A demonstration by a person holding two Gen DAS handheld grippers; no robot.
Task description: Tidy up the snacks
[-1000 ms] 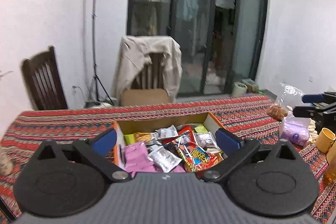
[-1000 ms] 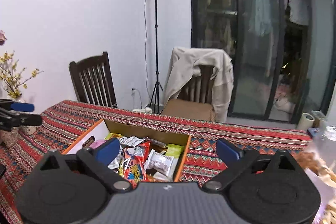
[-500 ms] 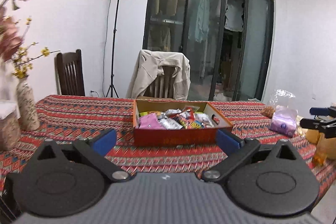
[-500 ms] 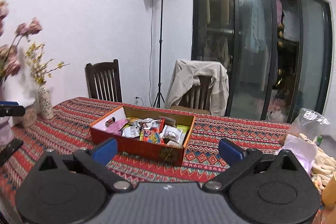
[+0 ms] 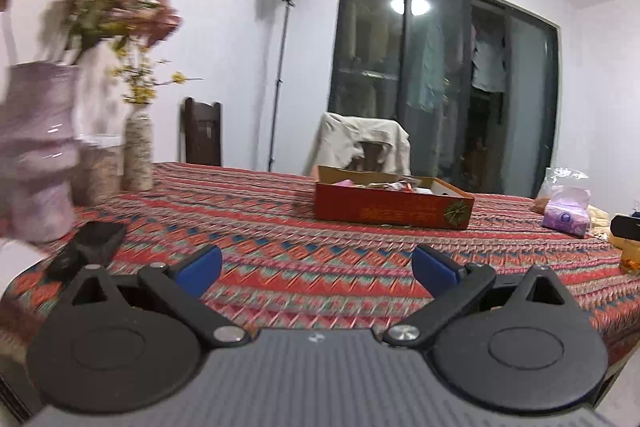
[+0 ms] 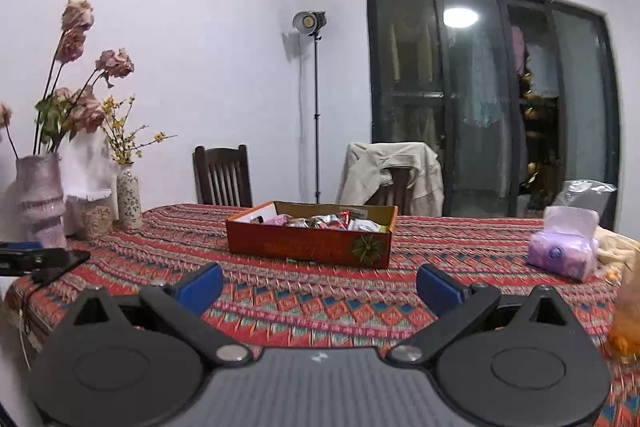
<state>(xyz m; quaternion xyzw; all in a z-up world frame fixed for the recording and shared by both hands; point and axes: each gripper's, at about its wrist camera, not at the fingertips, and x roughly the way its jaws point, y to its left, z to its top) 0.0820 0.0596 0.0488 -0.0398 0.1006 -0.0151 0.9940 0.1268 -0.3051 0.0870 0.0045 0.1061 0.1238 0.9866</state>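
- The left gripper (image 5: 316, 265) sits low in the left wrist view, jaws spread wide with nothing between them, only patterned cloth beneath.
- The right gripper (image 6: 318, 285) shows the same in its own view: jaws released and empty.
- The snack box (image 6: 310, 241), red-sided and open-topped, stands on the counter (image 6: 320, 301) at mid-frame, well beyond both sets of blue pads; the wrapped snacks (image 6: 320, 221) lie heaped inside it.
- In the left wrist view the box (image 5: 394, 205) appears right of centre.
- A purple tissue pack (image 6: 562, 253) rests at the right, apart from the box.
- Vases with flowers (image 6: 40, 195) stand along the left edge.
- A draped chair (image 6: 390, 173) stands behind the counter.
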